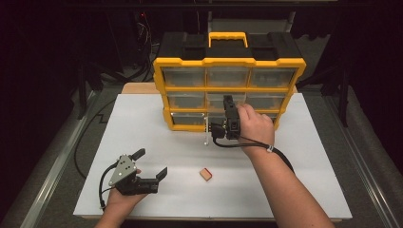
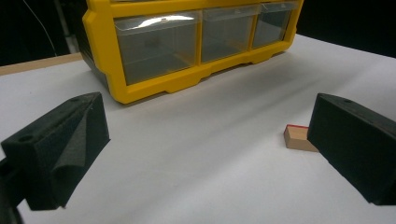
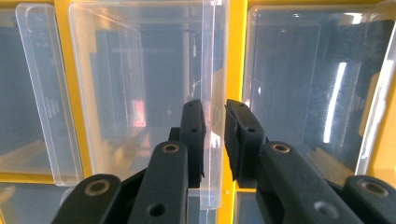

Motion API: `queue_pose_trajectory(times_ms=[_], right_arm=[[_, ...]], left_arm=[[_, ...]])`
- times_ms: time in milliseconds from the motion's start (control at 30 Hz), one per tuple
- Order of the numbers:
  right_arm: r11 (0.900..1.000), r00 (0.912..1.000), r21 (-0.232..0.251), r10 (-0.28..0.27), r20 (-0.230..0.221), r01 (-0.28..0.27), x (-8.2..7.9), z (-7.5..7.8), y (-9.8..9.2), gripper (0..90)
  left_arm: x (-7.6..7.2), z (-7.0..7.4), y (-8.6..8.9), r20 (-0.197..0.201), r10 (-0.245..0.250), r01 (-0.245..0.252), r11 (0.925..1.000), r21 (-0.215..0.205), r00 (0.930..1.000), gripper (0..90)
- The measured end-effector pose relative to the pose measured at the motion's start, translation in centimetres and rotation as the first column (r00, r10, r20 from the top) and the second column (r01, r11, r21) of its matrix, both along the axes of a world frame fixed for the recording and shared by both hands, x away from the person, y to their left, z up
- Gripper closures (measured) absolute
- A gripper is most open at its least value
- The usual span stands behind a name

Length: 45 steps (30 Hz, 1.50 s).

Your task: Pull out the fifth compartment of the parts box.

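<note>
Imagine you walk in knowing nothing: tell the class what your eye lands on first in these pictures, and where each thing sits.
First comes the yellow drawer cabinet, standing at the far edge of the white table. Next, the right gripper at the cabinet's front, its jaws closed on the edge of a clear drawer that is pulled out. Last, a small wooden block lies alone on the near part of the table, beside the open left gripper.

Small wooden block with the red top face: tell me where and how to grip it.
Grip the small wooden block with the red top face across its two short bare-wood side walls, coming straight down from above. It lies flat and alone on the white table, so nothing blocks its sides, and the open left claw beside it looks wide enough.
</note>
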State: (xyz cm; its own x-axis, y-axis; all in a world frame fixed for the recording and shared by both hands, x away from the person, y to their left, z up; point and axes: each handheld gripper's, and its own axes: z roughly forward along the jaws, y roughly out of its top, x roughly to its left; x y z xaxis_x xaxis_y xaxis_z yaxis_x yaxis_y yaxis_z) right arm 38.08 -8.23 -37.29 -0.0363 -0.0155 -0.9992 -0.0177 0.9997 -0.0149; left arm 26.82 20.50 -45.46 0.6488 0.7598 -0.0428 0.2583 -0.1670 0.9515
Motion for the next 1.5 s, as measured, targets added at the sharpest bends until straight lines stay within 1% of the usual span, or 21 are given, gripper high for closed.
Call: queue_pose_trajectory(times_ms=[100,167,200,233,267,333,467,600,667,767,833,933,1000,1167,1200,1233,1267,1300,1333,1400,1500], right_arm=[[1.000,1.0000,0.007,-0.004,-0.001,0.004,-0.14,0.12,0.05,74.8],[1.000,1.0000,0.012,-0.005,-0.007,0.005,-0.17,0.28,0.04,69.6],[1.000,0.9999,0.013,-0.006,-0.009,0.006,-0.17,0.34,0.04,66.6],[1.000,0.9999,0.016,-0.013,-0.011,0.013,-0.15,0.39,0.04,61.3],[1.000,0.9995,0.016,-0.022,-0.023,0.022,-0.06,0.46,0.05,56.9],[1.000,0.9988,0.010,-0.027,-0.040,0.028,0.00,0.49,0.03,50.9],[1.000,0.9976,0.010,-0.025,-0.065,0.026,-0.16,0.63,0.02,48.7],[0.999,0.9971,0.000,-0.037,-0.067,0.037,-0.12,0.69,-0.13,49.5],[0.999,0.9967,0.003,-0.041,-0.070,0.041,-0.13,0.69,-0.19,50.2],[0.999,0.9972,0.011,-0.034,-0.066,0.035,-0.17,0.85,-0.21,52.4],[0.999,0.9968,0.010,-0.035,-0.072,0.036,-0.09,0.83,-0.22,54.0],[0.999,0.9954,0.001,-0.044,-0.085,0.044,0.10,0.61,-0.24,57.3],[0.999,0.9958,-0.008,-0.036,-0.084,0.036,0.23,0.61,-0.24,59.6],[0.999,0.9947,-0.014,-0.042,-0.094,0.041,0.35,0.51,-0.32,67.8],[0.999,0.9951,-0.019,-0.040,-0.090,0.039,0.37,0.62,-0.36,69.0],[0.999,0.9948,-0.005,-0.045,-0.092,0.045,0.36,0.62,-0.42,72.1],[0.999,0.9958,-0.015,-0.041,-0.082,0.040,0.38,0.78,-0.46,73.9],[0.999,0.9958,-0.005,-0.044,-0.080,0.044,0.37,0.72,-0.51,75.5],[0.999,0.9961,-0.007,-0.045,-0.076,0.045,0.37,0.74,-0.53,77.4],[0.999,0.9965,-0.023,-0.045,-0.070,0.044,0.33,0.74,-0.47,77.8],[0.999,0.9969,-0.025,-0.049,-0.061,0.047,0.19,0.59,-0.44,78.2]], left_arm=[[0.01,-0.01,-0.02,0.000,-0.001,0.001,1.0000,0.000,1.0000,0.3],[0.02,-0.03,-0.03,-0.002,-0.001,0.001,1.0000,0.002,1.0000,0.3],[0.02,-0.03,-0.04,-0.001,-0.001,0.001,1.0000,0.003,1.0000,0.3],[0.02,-0.03,-0.05,-0.001,-0.001,0.001,1.0000,0.003,1.0000,0.3],[0.03,-0.04,-0.06,-0.002,0.000,0.000,1.0000,0.002,1.0000,0.3],[0.03,-0.09,-0.13,-0.005,-0.002,0.002,1.0000,0.006,1.0000,0.3],[0.02,-0.13,-0.24,-0.006,-0.003,0.003,0.9999,0.011,1.0000,0.3],[0.00,-0.16,-0.22,-0.010,0.001,-0.001,1.0000,0.007,1.0000,0.3],[0.02,-0.24,-0.25,-0.016,0.000,0.000,0.9999,0.013,0.9999,0.3],[0.05,-0.28,-0.29,-0.014,0.003,-0.003,0.9998,0.019,0.9999,0.3],[0.06,-0.27,-0.26,-0.013,0.003,-0.003,0.9998,0.019,0.9999,0.3],[0.02,-0.25,-0.17,-0.012,0.005,-0.004,0.9998,0.019,0.9999,0.3],[0.01,-0.23,-0.12,-0.011,0.006,-0.005,0.9998,0.019,0.9999,0.3],[0.01,-0.18,-0.20,-0.009,0.003,-0.003,0.9999,0.010,1.0000,0.3],[0.01,-0.18,-0.22,-0.009,0.002,-0.002,1.0000,0.009,1.0000,0.3],[0.02,-0.18,-0.23,-0.011,0.002,-0.002,1.0000,0.009,0.9999,0.3],[0.02,-0.19,-0.23,-0.012,0.002,-0.002,1.0000,0.008,0.9999,0.3],[0.03,-0.20,-0.22,-0.013,0.002,-0.002,1.0000,0.009,0.9999,0.3],[0.02,-0.20,-0.21,-0.013,0.004,-0.003,0.9999,0.010,0.9999,0.3],[-0.02,-0.18,-0.22,-0.012,0.003,-0.003,1.0000,0.008,0.9999,0.3],[-0.03,-0.18,-0.22,-0.011,0.002,-0.002,1.0000,0.010,0.9999,0.3]])
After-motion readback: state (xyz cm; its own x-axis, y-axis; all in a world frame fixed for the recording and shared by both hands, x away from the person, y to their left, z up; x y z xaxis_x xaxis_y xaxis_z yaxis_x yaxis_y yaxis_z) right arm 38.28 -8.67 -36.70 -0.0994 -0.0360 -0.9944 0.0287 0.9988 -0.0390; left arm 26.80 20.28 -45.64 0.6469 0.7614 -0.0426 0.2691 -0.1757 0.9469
